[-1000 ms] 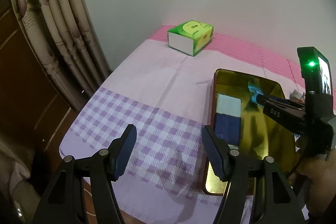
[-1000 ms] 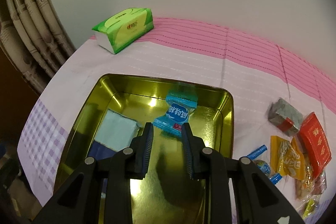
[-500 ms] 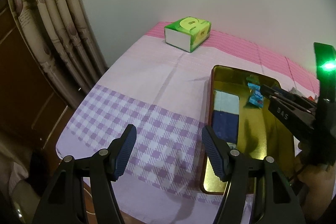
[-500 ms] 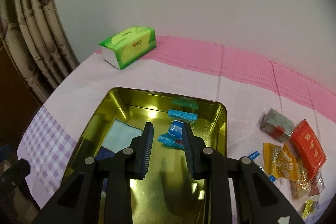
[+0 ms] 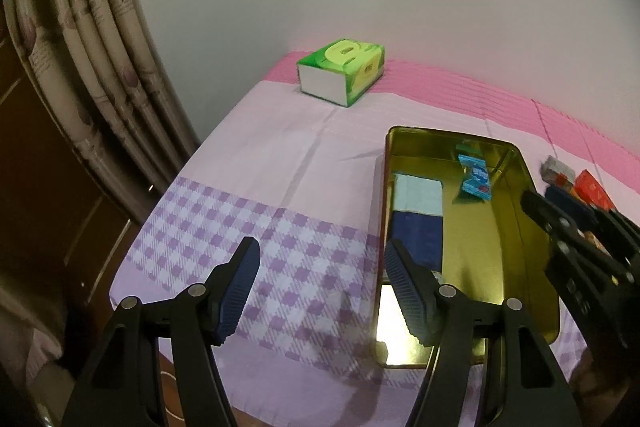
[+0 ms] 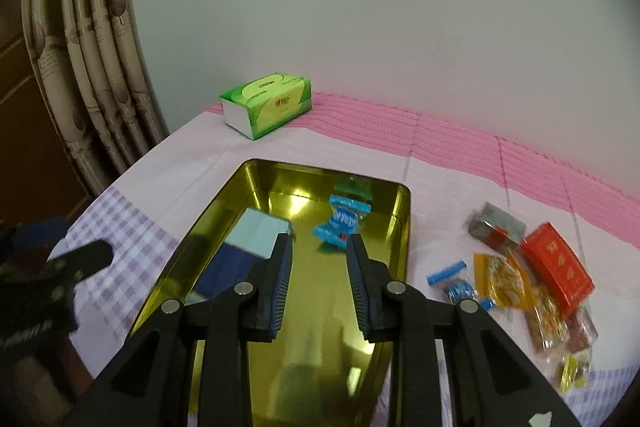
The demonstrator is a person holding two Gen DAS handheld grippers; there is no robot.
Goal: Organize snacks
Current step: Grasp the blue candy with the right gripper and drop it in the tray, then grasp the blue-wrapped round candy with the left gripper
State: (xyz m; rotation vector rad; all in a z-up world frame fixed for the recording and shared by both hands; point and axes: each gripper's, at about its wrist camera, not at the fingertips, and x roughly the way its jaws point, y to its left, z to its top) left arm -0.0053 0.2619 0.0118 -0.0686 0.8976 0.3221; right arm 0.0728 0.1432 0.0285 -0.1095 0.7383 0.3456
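While the right hand-held gripper point(image 6: 318, 259) hangs over the gold tin point(image 6: 404, 227) with its jaws narrowly parted and nothing between them, the next snack should probably come from the loose pile point(image 6: 532, 275) near the table's right edge, taken one wrapper at a time by a crimped end. The left hand-held gripper point(image 5: 320, 267) stands spread and empty at the tin's left. A blue crinkled candy point(image 6: 342, 221) lies near the tin's far end, beside a pale-and-navy packet point(image 6: 256, 239).

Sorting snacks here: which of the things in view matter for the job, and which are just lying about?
For the job:
gold tin
blue candy already in the tin
box in the tin
loose snack pile on the cloth

Lying about:
green tissue pack
curtain
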